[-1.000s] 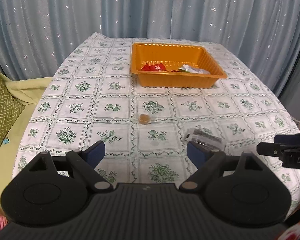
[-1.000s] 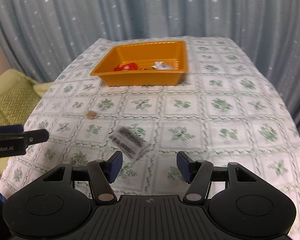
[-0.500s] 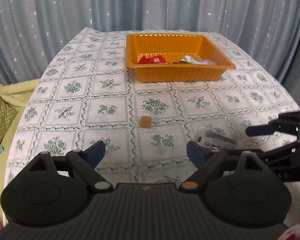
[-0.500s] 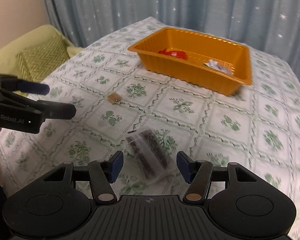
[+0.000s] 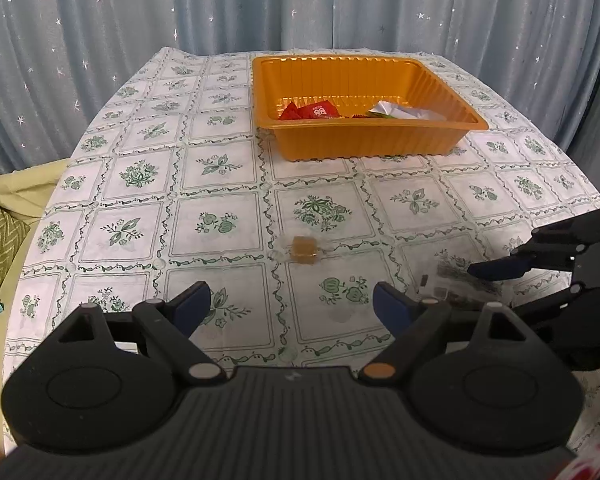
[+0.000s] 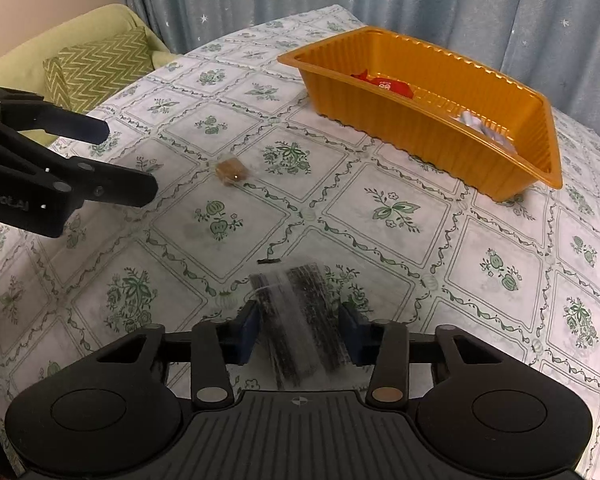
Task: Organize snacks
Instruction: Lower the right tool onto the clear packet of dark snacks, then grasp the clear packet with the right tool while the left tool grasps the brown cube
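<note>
Right gripper point(image 6: 300, 326): fingers straddle a clear packet of dark snack point(image 6: 300, 320) on the near tablecloth; whether the pads are pressing it I cannot tell, the packet is blurred.
Left gripper point(image 5: 290, 306): fingers wide apart, holding nothing, near edge of the table.
Wrapped brown candy point(image 5: 303, 249): on the cloth, just beyond the left gripper.
Orange tray point(image 5: 364, 144): far side, holding red packets point(image 5: 314, 112) left and a white wrapper point(image 5: 396, 111) right.
Tablecloth point(image 5: 140, 184): green floral squares.
</note>
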The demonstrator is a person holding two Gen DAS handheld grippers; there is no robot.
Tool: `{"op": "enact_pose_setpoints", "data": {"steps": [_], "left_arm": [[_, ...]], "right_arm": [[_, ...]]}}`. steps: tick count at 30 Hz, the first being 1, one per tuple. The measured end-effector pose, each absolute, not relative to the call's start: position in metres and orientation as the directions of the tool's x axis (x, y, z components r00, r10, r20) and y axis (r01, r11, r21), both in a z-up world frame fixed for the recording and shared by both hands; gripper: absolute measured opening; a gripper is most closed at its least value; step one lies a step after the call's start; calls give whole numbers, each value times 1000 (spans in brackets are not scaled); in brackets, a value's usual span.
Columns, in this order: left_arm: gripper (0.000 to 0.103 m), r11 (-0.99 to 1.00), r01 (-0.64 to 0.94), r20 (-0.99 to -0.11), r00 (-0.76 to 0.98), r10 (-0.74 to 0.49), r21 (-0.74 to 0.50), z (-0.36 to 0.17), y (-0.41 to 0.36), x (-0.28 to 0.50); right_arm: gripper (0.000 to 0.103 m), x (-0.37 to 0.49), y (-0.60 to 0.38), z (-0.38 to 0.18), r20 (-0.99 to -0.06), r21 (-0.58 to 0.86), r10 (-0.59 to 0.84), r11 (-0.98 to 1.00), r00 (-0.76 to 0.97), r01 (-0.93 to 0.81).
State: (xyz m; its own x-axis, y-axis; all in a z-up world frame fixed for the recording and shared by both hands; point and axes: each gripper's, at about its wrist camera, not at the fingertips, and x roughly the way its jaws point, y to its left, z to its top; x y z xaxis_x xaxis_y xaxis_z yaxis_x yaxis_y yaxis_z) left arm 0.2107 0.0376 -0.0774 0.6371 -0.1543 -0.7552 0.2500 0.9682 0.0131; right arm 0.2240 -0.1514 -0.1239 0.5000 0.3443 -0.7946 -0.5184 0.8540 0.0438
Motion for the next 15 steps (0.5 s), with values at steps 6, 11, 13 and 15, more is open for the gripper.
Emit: {"op": "enact_pose_setpoints", "data": {"steps": [6, 11, 13, 15], "left_arm": [[81, 960, 277, -755, 636, -160, 31, -87, 33, 219], [70, 955, 294, -738, 653, -168, 43, -96, 26, 233], [67, 952, 300, -730, 664, -163, 60, -102, 23, 239], [60, 950, 304, -722, 673, -162, 70, -107, 20, 245]], "right_arm": [[38, 215, -164, -116, -768, 88, 341, 894, 542, -438], [38, 213, -191, -109, -748, 160, 307, 944, 589, -288], [38, 213, -198, -109, -747, 176, 299, 950, 594, -257], [38, 213, -204, -109, -747, 184, 295, 953, 596, -241]]}}
